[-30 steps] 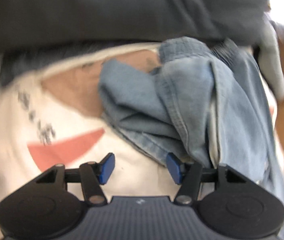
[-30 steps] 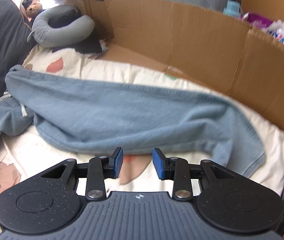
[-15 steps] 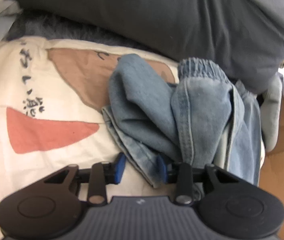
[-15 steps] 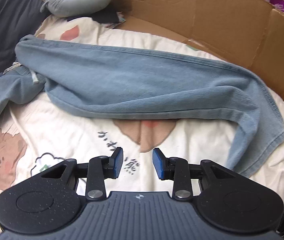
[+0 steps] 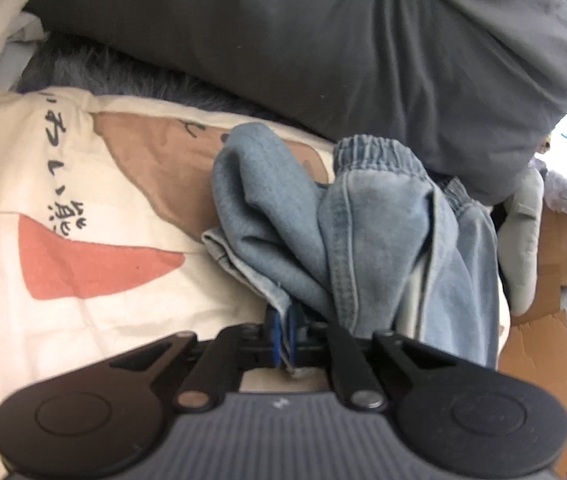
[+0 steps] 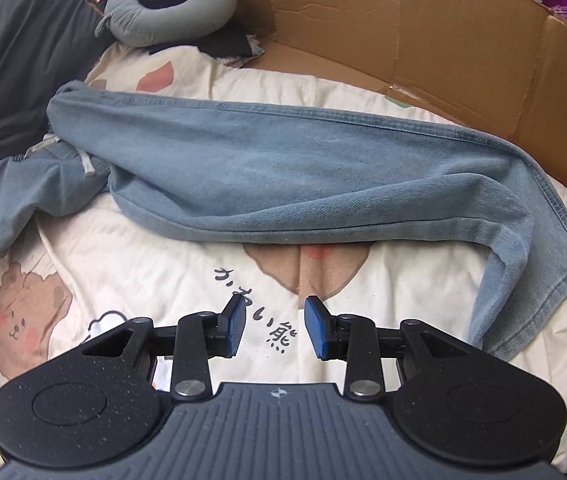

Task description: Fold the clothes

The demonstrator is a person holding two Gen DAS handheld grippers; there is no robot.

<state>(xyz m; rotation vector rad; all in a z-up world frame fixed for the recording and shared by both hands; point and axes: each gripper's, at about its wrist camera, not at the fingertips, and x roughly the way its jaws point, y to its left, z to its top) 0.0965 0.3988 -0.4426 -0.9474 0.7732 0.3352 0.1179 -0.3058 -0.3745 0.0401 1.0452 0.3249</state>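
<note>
A pair of light blue jeans lies stretched across a cream printed blanket, one leg running left to right, its hem end at the right. The bunched waist end with the elastic band shows in the left wrist view. My left gripper is shut on a hem edge of the jeans at the front of that bunch. My right gripper is open and empty, hovering over the blanket just in front of the jeans leg.
A dark grey pillow lies behind the waist end. A grey neck pillow sits at the far left corner. A cardboard wall runs along the back and right of the blanket.
My left gripper moved in and shut on the jeans edge; it was open before. My right gripper has pulled back from the jeans leg and stays open.
</note>
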